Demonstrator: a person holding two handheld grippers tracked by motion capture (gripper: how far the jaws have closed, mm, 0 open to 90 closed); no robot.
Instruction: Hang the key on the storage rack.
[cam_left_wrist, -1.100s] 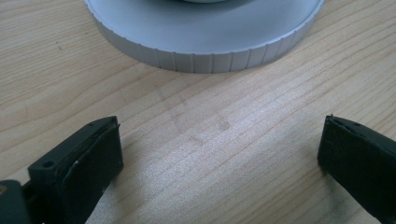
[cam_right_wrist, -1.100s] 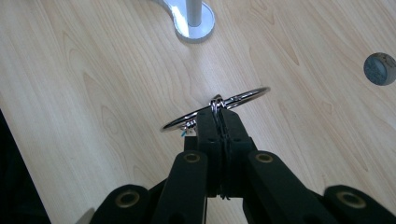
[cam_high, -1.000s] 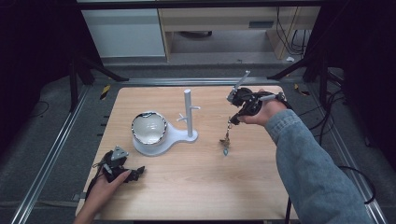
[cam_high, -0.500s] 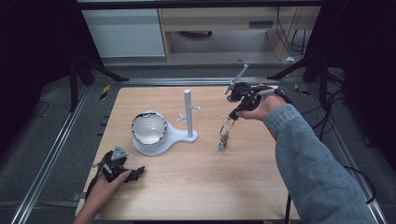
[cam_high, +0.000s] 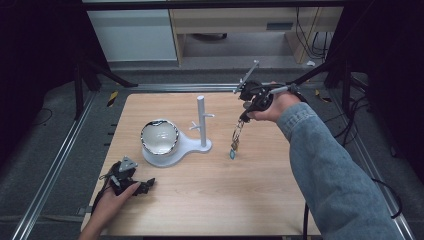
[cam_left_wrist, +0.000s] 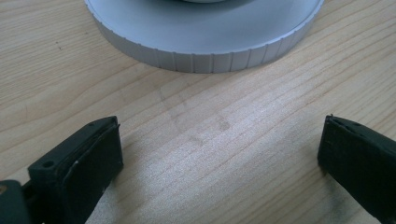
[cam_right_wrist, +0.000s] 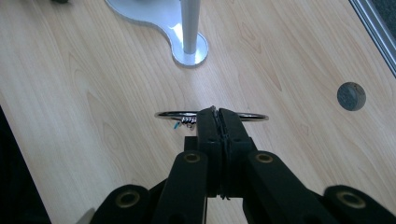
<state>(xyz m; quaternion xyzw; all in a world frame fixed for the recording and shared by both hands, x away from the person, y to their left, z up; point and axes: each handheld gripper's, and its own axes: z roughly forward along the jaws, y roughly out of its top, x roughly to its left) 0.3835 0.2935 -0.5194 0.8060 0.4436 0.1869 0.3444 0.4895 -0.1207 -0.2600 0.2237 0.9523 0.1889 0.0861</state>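
high view: right gripper (cam_high: 244, 117) clamps a dangling bracelet (cam_high: 235, 140) at three o'clock from the stand (cam_high: 201, 122); left gripper (cam_high: 134, 184) jaws apart.

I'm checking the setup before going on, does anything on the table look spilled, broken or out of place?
Nothing stands out. The white stand is upright on the table, and the bracelet hangs cleanly from the shut right gripper.

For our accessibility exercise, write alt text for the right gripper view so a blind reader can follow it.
The right gripper, jaws shut, pinches a thin metal ring with small charms hanging from it, held above a light wooden table. Beyond it stands the white post of a jewellery stand on its curved base.
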